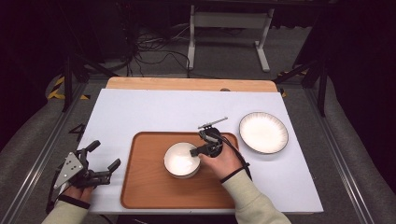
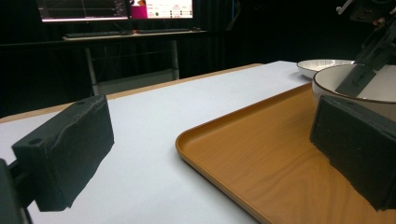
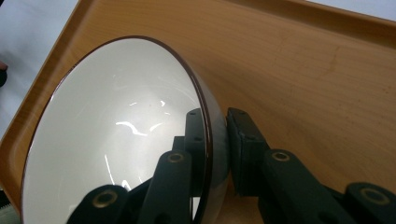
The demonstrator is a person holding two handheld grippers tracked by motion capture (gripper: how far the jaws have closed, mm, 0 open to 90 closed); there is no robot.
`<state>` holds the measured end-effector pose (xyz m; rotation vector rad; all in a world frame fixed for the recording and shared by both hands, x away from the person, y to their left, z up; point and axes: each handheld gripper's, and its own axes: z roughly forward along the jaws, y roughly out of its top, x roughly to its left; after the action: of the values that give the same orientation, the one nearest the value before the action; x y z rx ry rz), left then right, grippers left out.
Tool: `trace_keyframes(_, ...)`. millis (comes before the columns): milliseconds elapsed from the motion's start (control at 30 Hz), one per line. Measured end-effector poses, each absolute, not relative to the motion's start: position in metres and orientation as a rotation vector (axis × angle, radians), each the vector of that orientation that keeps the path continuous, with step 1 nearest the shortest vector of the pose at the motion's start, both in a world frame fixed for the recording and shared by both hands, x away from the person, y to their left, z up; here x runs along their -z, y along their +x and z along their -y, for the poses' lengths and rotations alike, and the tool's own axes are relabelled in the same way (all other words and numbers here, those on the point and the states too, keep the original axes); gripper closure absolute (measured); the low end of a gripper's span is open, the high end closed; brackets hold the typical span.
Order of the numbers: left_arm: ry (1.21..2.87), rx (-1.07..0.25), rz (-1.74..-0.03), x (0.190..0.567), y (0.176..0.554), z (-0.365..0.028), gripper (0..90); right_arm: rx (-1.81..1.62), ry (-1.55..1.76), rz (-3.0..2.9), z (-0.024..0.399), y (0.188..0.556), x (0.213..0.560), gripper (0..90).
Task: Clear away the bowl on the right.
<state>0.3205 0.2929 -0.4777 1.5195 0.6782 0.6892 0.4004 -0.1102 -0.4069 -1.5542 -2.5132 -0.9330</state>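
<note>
A white bowl (image 1: 180, 160) with a dark rim sits on the wooden tray (image 1: 149, 186) at the table's middle. My right gripper (image 1: 198, 150) is shut on the bowl's right rim; in the right gripper view the bowl (image 3: 116, 135) has one jaw inside its wall and the other outside it. My left gripper (image 1: 103, 161) rests low at the table's left front, open with nothing between its pads (image 2: 65, 149). In the left gripper view the tray (image 2: 261, 158) and the bowl (image 2: 373, 86) lie to the right.
A white plate (image 1: 263, 132) with a dark rim lies on the white table cover to the right of the tray. Beyond the cover runs the bare wooden back edge (image 1: 187, 84) of the table. A desk frame (image 1: 229, 28) stands on the floor behind.
</note>
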Motion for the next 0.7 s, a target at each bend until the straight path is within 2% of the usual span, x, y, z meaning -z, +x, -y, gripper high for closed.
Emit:
trace_keyframes(633,1.519,-0.689,-0.678,0.4778,0.3205,-0.2929,0.2,0.910,-1.519,2.527,0.1119,0.4024,0.4116,78.4)
trace_keyframes(700,1.519,-0.689,-0.678,0.4778,0.3205,-0.2929,0.2,0.900,-1.520,2.521,0.1134,0.4033,0.4135,75.8)
